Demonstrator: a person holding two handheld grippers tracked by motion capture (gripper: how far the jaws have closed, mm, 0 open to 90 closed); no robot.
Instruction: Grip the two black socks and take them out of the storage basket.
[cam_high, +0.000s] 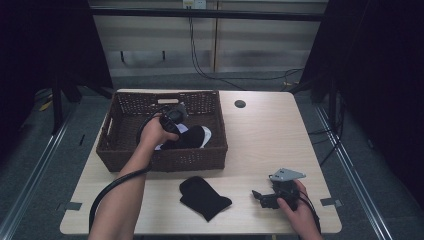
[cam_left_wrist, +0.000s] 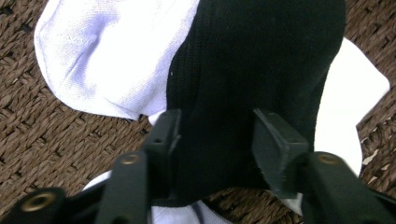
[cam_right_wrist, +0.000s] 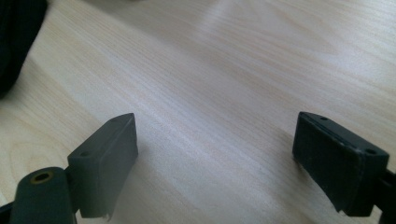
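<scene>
Softly ribbed black sock (cam_left_wrist: 252, 70), woven basket (cam_left_wrist: 56, 140)

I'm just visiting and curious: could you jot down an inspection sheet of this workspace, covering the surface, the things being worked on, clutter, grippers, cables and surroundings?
Surface: pale wooden table with a round hole near its far edge.
Job's things: wicker basket holding a black sock that lies over a white sock; second black sock on the table in front of the basket.
Clutter: nothing seen.
Grippers: left gripper in the basket, jaws astride the black sock's edge, which bunches between them, so it looks gripped; right gripper open over bare table.
Cables: a thick black cable trails from the left gripper; thin wires hang on the back wall.
Surroundings: dark curtains both sides, grey floor.
</scene>
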